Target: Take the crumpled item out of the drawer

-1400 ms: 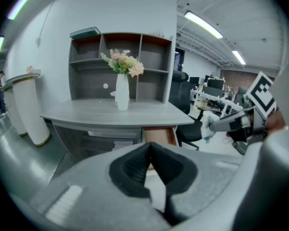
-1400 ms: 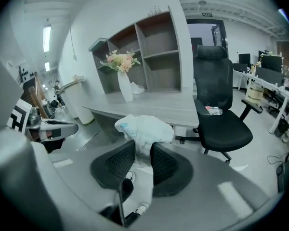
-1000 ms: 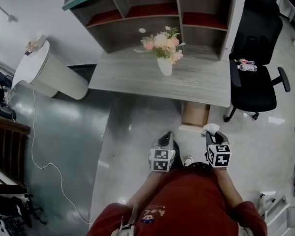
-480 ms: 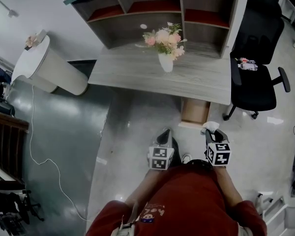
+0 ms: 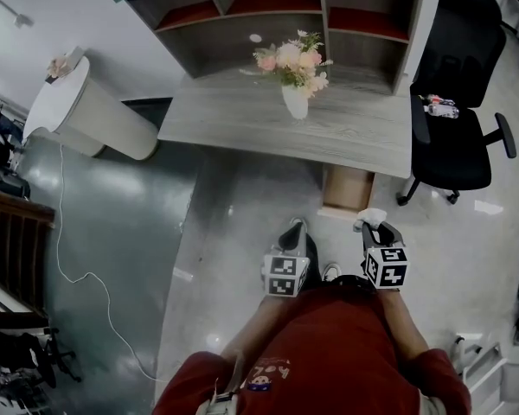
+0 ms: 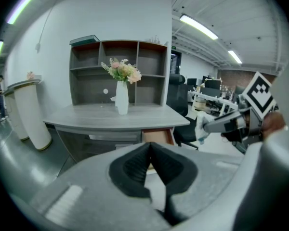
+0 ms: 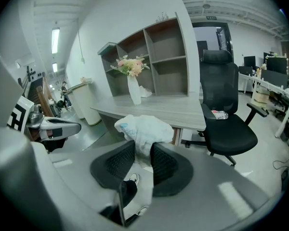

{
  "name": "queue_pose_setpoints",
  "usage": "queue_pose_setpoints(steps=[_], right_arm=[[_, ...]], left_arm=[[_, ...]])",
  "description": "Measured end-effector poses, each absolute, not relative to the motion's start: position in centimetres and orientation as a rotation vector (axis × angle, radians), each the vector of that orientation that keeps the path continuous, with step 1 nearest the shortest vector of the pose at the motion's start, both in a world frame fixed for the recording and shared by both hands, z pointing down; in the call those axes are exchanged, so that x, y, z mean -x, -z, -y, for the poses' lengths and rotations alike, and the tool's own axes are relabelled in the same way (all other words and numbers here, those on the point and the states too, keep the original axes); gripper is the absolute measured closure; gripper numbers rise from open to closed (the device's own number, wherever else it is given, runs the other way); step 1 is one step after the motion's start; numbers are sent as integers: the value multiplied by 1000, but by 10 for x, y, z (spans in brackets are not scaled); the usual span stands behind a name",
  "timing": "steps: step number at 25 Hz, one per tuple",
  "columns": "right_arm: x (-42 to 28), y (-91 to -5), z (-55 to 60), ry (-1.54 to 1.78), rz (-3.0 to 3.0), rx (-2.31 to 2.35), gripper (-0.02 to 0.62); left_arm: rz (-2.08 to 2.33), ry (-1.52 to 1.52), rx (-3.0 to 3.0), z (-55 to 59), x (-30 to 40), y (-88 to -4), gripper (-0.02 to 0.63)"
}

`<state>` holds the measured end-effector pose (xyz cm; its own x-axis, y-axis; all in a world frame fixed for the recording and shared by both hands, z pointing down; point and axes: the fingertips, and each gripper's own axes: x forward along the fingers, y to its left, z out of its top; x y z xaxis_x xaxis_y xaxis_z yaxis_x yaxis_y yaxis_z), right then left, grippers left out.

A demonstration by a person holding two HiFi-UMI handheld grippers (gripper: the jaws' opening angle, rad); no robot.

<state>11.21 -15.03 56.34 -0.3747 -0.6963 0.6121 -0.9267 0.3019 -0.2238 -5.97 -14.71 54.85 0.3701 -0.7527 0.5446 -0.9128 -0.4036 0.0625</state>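
Two grippers hang low in front of the person in a red top. The left gripper has its black ribbed jaws pressed together with nothing between them. The right gripper is clamped narrowly on a crumpled white item, thin and bag-like, which bulges above the pads. It is held in the air, out of the light-brown wooden drawer and just in front of it. That drawer stands pulled out from under the grey wood-grain desk. On the desk, a white vase of pink and cream flowers stands upright. A black office chair sits at the right. Behind the desk stands a grey open shelf unit.
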Motion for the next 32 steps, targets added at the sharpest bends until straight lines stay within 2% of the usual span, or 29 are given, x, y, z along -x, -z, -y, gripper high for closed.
queue_pose_setpoints(steps=[32], right_arm=[[-112,-567,143,-789,2174,-1460,497]], left_arm=[[1449,-599,-2270,137,64,-549,607]])
